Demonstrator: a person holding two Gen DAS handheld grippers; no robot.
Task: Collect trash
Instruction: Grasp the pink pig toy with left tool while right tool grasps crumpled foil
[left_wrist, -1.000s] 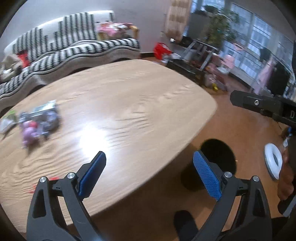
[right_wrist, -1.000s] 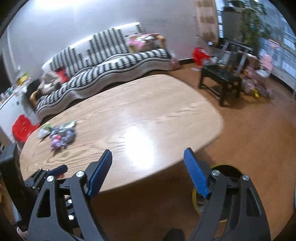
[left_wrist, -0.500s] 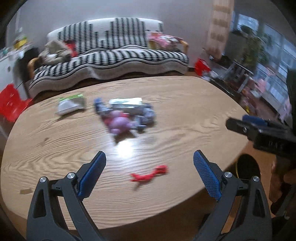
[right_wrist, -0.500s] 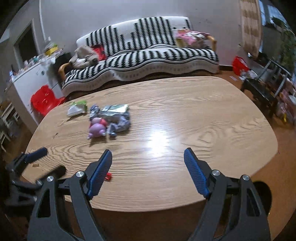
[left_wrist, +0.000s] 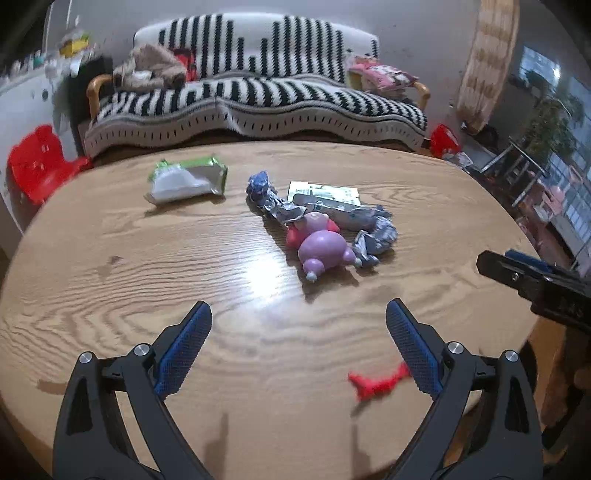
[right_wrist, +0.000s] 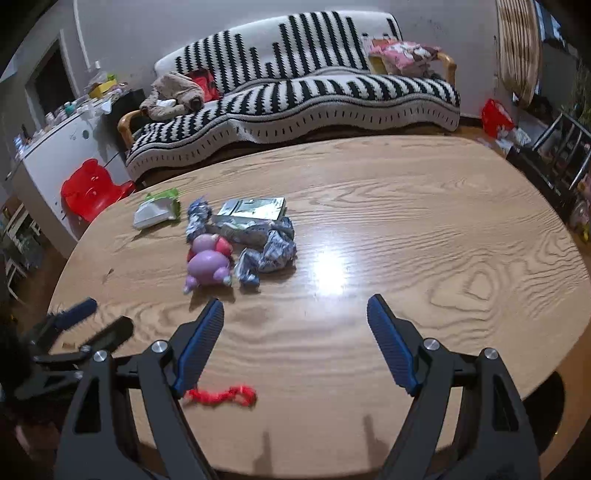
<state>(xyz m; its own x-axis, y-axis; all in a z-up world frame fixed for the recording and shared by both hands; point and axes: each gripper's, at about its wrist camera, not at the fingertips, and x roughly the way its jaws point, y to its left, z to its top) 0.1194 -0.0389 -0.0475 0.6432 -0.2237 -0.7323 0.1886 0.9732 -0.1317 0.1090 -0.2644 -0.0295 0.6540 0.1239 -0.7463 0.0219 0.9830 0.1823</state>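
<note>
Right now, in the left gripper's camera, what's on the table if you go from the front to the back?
Red scrap → purple pig toy → flat silver packet → green-and-white wrapper, which lies off to the left.

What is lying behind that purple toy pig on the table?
Behind the toy pig lie crumpled silver wrappers and a flat foil packet, touching it. Whatever lies beneath that heap, or under the pig, is covered.

On the table (left_wrist: 110, 295), mid-frame: toy (left_wrist: 321, 247) amid crumpled wrappers (left_wrist: 373, 232), flat packet (left_wrist: 325, 192) behind, pouch (left_wrist: 184, 181) to upper left, small scrap (left_wrist: 376, 380) at lower right; sofa (left_wrist: 255, 96) beyond, across the top.
</note>
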